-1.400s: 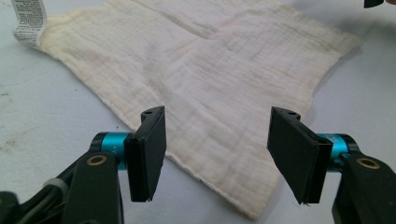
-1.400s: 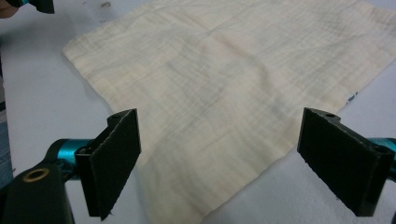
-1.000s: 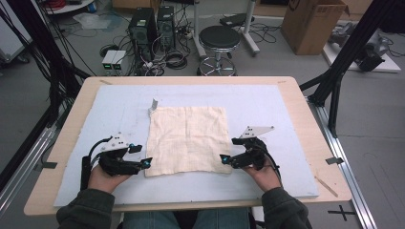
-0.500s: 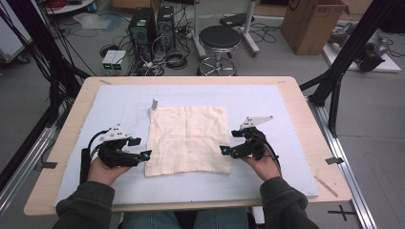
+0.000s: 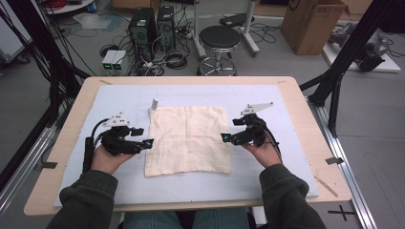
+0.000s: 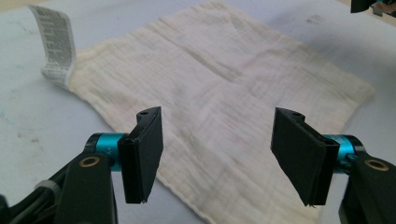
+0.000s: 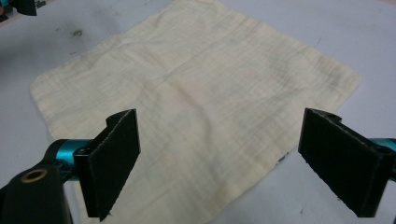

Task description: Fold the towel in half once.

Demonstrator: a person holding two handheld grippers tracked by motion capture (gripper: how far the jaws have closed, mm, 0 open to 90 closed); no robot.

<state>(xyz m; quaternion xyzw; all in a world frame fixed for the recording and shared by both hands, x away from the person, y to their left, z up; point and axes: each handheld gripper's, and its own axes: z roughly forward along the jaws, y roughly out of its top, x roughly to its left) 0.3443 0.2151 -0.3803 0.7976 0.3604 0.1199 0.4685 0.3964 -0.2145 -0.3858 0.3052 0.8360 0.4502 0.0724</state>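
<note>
A square cream cloth (image 5: 188, 138) lies flat in the middle of the pale blue mat (image 5: 119, 100), with a white printed label (image 5: 154, 103) standing up at its far left corner. My left gripper (image 5: 144, 137) hovers at the cloth's left edge, pointing right. Its jaws have just been closing a little but stand open, nothing between them. In the left gripper view the cloth (image 6: 224, 84) and label (image 6: 56, 44) lie beyond the left gripper (image 6: 219, 149). My right gripper (image 5: 230, 130) hovers at the right edge, open and pointing left. The right gripper (image 7: 224, 163) has the cloth (image 7: 187, 84) under it.
The wooden table (image 5: 305, 124) carries the mat, with bare wood around its border. Beyond the far edge, on the floor, stand a black stool (image 5: 218, 38), computer towers (image 5: 153, 24) with cables, and a cardboard box (image 5: 310, 24). Black frame posts (image 5: 339, 81) flank the table.
Both hands have moved away from the person along the cloth's two sides and risen slightly. The cloth has not moved.
</note>
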